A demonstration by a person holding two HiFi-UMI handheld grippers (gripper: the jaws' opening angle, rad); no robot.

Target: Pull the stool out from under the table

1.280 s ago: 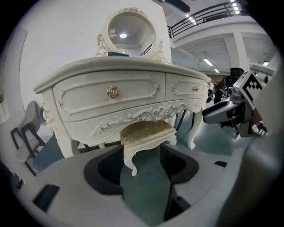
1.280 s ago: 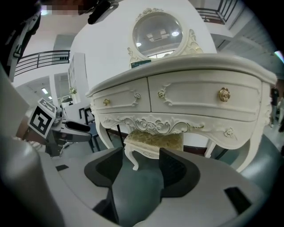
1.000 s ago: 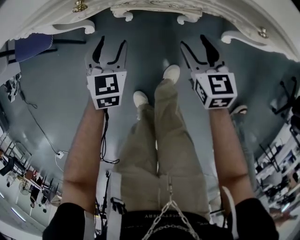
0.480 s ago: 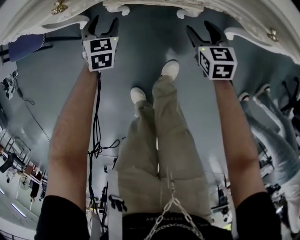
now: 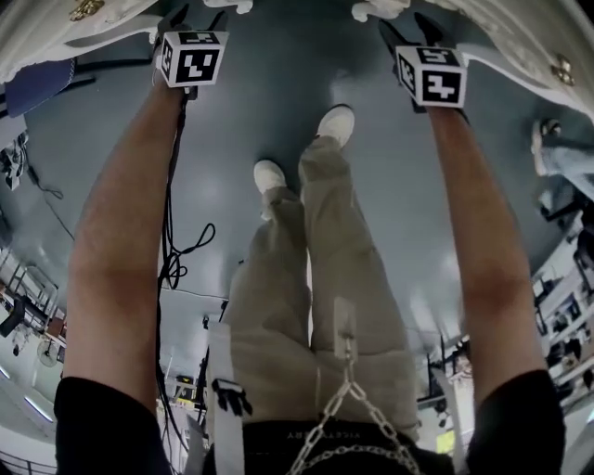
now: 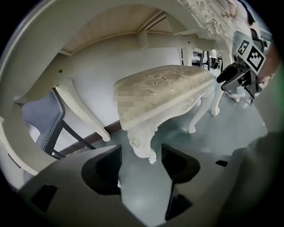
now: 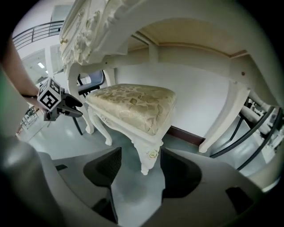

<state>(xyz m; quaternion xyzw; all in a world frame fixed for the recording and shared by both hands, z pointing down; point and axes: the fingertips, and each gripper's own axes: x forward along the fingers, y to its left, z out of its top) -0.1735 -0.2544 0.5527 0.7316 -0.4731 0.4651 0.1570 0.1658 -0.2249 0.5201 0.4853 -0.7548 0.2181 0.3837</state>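
Note:
The stool (image 6: 165, 87) is white, with carved legs and a cream patterned cushion, and stands under the white table (image 6: 88, 44). My left gripper (image 6: 141, 160) points at the stool's near corner leg (image 6: 143, 142). Its jaws are opening, and the leg shows in the gap ahead of the tips, untouched. My right gripper (image 7: 140, 165) faces the stool (image 7: 133, 105) from the other side. Its jaws are also opening, with the other corner leg (image 7: 150, 156) in line between them and no pad on it. In the head view both grippers (image 5: 193, 19) (image 5: 408, 26) reach under the table's edge (image 5: 520, 42).
A blue-grey chair (image 6: 41, 119) stands left of the stool, by a table leg (image 6: 86, 116). Black cables (image 7: 248, 133) run beside the table leg at the right. A cable (image 5: 176, 250) trails over the grey floor by the person's legs and white shoes (image 5: 336, 122).
Both arms have stretched forward, carrying the grippers from open floor up to the table's edge. The feet have stayed roughly in place.

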